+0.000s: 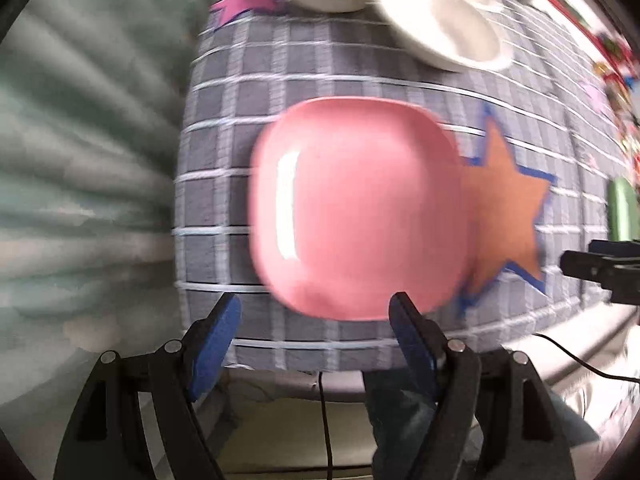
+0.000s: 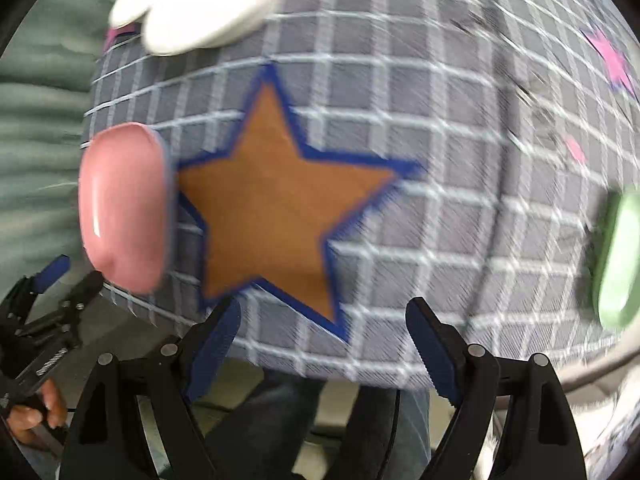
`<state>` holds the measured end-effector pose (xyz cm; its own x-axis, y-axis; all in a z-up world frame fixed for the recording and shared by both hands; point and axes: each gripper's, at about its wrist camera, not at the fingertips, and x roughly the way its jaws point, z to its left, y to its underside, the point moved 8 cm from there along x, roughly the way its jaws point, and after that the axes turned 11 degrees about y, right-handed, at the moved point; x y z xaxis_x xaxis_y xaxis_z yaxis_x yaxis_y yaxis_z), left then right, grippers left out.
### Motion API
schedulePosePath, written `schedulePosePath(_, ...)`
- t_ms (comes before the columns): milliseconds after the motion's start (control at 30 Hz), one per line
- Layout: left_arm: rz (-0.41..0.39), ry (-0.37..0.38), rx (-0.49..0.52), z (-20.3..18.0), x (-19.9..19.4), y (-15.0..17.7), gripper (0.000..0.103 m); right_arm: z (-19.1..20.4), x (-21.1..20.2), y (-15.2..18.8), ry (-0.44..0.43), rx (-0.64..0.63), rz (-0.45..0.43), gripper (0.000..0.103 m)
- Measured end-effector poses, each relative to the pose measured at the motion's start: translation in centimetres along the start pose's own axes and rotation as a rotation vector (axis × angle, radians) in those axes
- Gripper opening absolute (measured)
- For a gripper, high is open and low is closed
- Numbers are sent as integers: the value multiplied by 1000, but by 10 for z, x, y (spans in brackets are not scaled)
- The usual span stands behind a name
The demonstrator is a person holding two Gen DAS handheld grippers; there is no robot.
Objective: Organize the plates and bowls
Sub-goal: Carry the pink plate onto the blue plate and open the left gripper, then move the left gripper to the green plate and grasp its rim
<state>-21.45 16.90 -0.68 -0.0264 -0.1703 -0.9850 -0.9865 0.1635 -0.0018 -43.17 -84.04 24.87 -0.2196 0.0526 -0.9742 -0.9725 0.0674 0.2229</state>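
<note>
Two spread-wide, empty claws hover at the near edge of the grey checked tablecloth [image 2: 440, 184]. Leftmost, the glossy pink rounded-square plastic plate [image 1: 356, 208] lies straight ahead of the left gripper [image 1: 316, 312], which looks nearer. An orange blue-edged star [image 2: 276, 200] faces the right gripper [image 2: 324, 316]; the green plate [image 2: 618, 260] sits far right.

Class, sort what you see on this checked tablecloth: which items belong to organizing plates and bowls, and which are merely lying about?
Belongs to the job:
- pink square plastic plate
- two white round dishes
- green plastic dish, at the right edge
- left claw and right claw, both open and empty

Lying about:
- orange star cut-out with blue border
- pink star cut-out
- black cable
</note>
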Motion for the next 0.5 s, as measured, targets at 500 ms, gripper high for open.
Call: schedulePosePath(500,111,49,399,-261,38,-36,80,-216,-77,-3,5,357,-53,86)
